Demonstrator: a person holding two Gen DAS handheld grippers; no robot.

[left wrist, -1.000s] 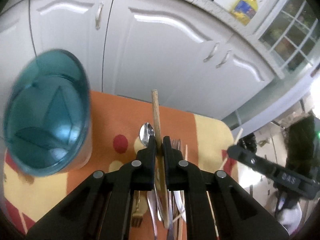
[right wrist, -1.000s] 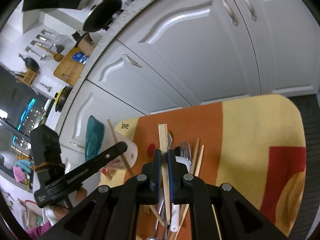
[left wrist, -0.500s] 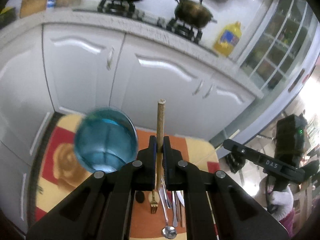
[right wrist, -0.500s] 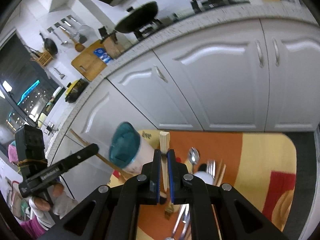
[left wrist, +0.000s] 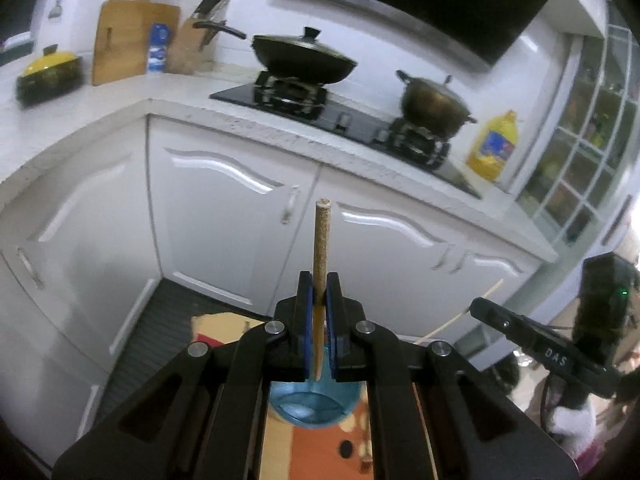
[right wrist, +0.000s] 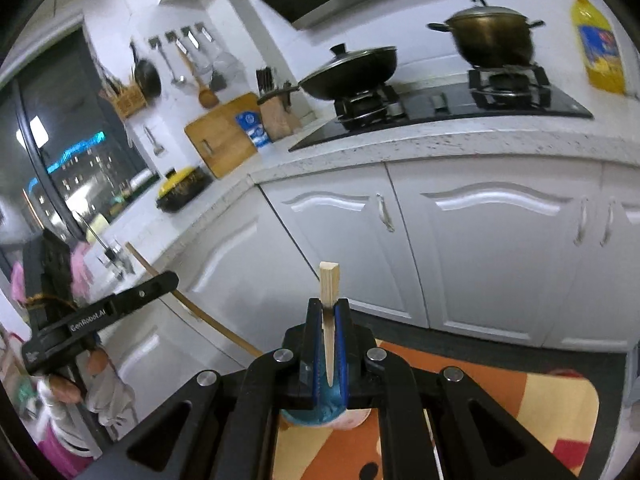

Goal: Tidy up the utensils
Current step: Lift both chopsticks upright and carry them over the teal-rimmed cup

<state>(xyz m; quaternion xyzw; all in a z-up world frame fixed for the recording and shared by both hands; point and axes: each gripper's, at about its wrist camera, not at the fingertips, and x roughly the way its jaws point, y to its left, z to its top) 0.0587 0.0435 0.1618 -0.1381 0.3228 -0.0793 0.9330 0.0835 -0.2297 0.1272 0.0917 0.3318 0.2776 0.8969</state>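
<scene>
While both grippers were raised above the patterned mat (right wrist: 552, 408), found the blue-rimmed cup (left wrist: 314, 406) standing on it directly below the jaws in each wrist view; interior mostly hidden by the fingers, contents could not be determined. Noted a dark dot and small items on the orange part of the mat toward its near edge, too blurred to identify.

Left gripper (left wrist: 319, 300): jaws clenched on a round brown chopstick (left wrist: 321, 240). Long axis aligned with the fingers, blunt end pointing forward and up toward the white cabinet doors (left wrist: 224, 216), tapered end hanging between the pads over the cup's mouth.

Right gripper (right wrist: 329, 312): jaws clenched on a pale square-ended chopstick (right wrist: 329, 284). Long axis likewise along the fingers, square end projecting a short way past the tips toward the cabinets, pointed end directed down over the cup.

Beyond, recorded a lidded wok (left wrist: 304, 56) and a brass-coloured pot (left wrist: 434, 100) on the hob, a yellow oil bottle (left wrist: 494, 148) at the worktop's right end, and a cutting board (left wrist: 132, 40) leaning at the left corner.
</scene>
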